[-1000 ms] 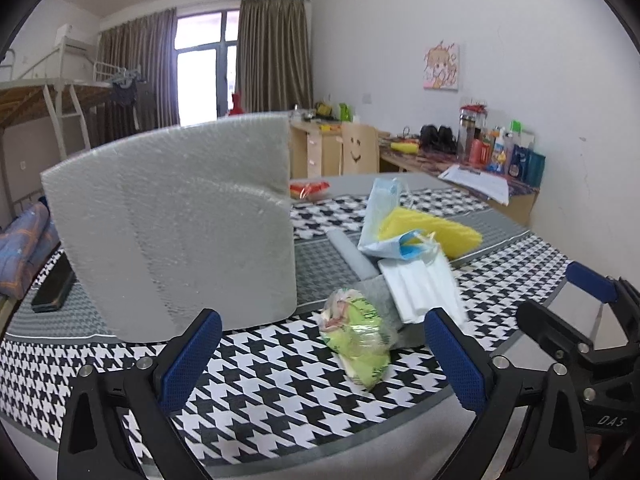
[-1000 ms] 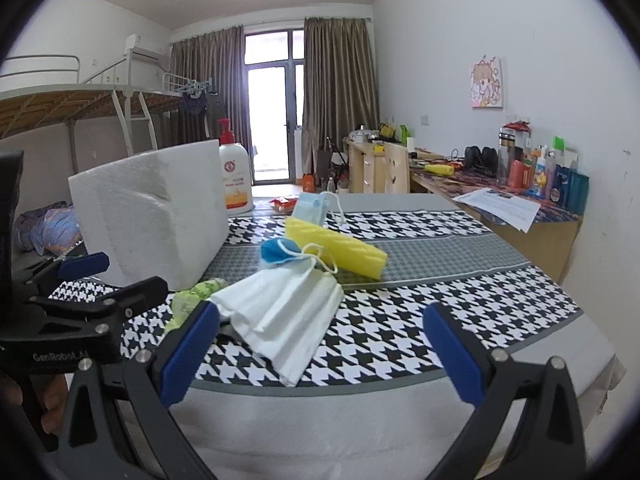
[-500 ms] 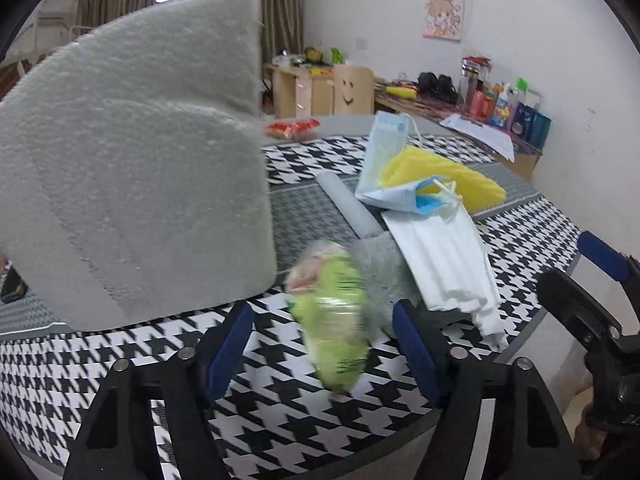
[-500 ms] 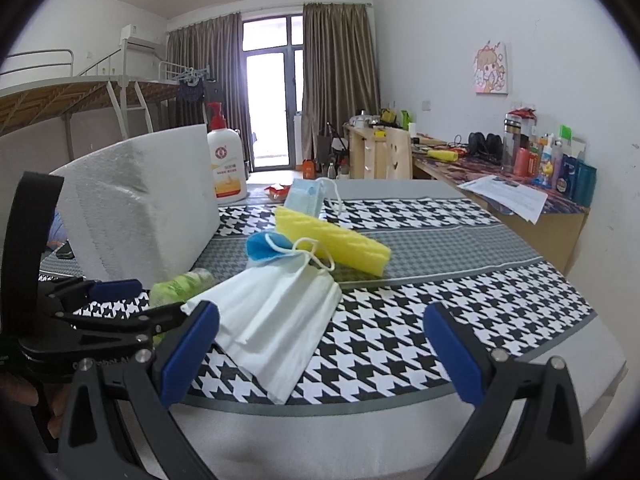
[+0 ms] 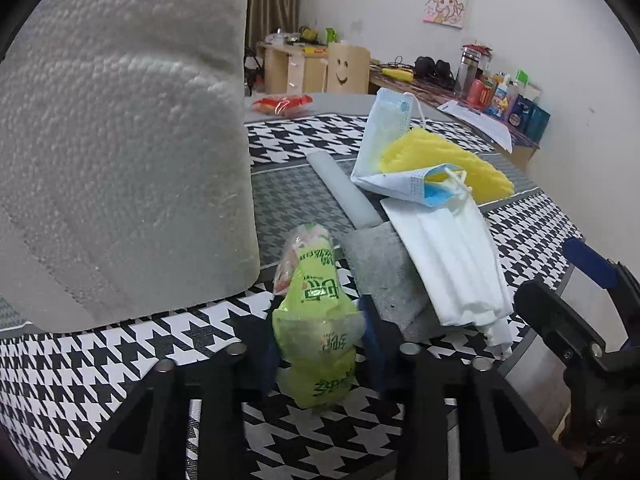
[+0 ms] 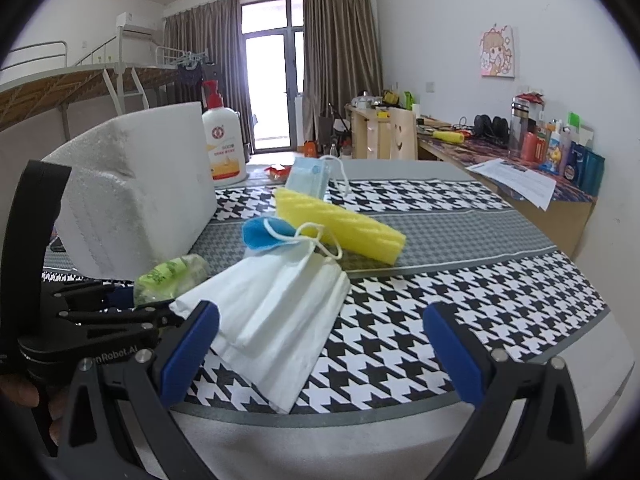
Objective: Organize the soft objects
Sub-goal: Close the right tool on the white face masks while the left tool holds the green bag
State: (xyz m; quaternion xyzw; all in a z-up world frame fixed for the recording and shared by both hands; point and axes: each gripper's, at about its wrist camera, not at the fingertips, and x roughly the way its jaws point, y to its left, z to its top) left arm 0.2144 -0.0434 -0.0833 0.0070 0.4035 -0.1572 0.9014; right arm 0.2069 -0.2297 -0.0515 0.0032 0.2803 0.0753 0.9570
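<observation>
green plastic crinkles between the left gripper (image 5: 320,344) now — a second ago its blue pads stood wide apart short of the tissue packet (image 5: 316,320), and half a second ago they were narrowing around it; here the jaws are pinched onto the packet's lower half, so the first grasp looks made. the packet sits near the front edge of the houndstooth table (image 5: 100,360), just beside the big white foam block (image 5: 120,140) that fills the left side of the table, and touching the grey sponge (image 5: 384,272) at its right. the pile has not shifted: a white mask (image 6: 280,312) lies folded over the grey sponge near the front edge, a blue mask (image 6: 262,234) and a yellow sponge (image 6: 340,226) sit further in toward the middle, and a pale blue mask (image 6: 310,178) leans on the yellow sponge's far end. the right gripper (image 6: 320,348) hovers wide open off the front edge, facing the white mask and holding nothing — it has barely moved. my judgement: sorting has only begun, with one soft item secured and not yet lifted, and the thin wrapper may slip or drag the grey sponge along when it rises.
</observation>
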